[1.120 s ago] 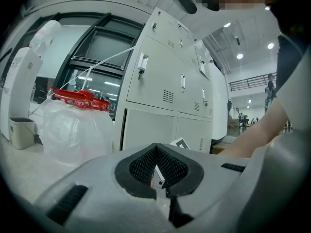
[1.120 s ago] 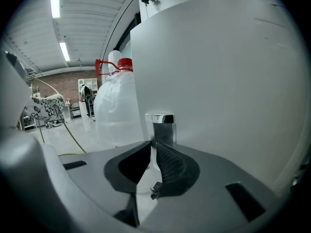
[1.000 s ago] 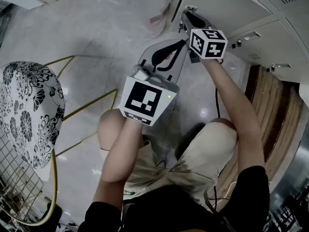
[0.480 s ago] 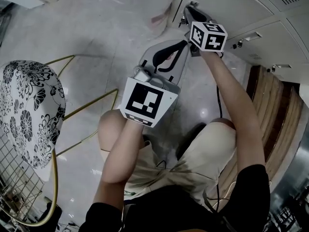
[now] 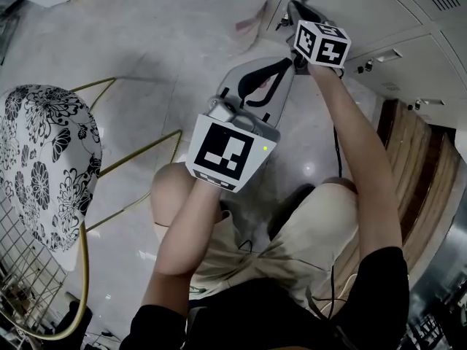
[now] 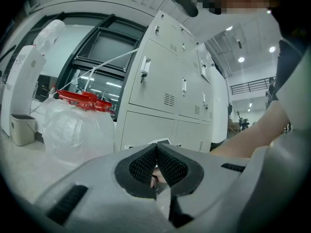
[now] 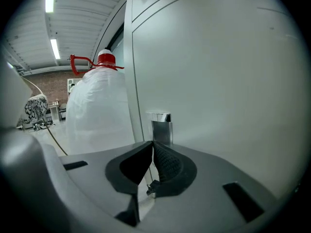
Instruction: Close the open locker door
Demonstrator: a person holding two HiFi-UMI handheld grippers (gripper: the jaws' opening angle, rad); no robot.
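Grey metal locker door (image 7: 218, 81) sits right ahead of the right gripper (image 7: 152, 142) — its jaws have just been closing and now meet with nothing between them, tips by the chrome handle (image 7: 160, 126), I'd guess for a blunt push. Left gripper (image 6: 156, 144), jaws together too, hangs back empty.

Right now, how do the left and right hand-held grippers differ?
The right hand-held gripper is reached out, its tips right by the pale grey metal locker door, just below the chrome handle. The left hand-held gripper is held back, well short of that door. The right hand-held gripper's jaws have just been closing; the left one's tips sit together. Shared: both are shut, with nothing between the pads.
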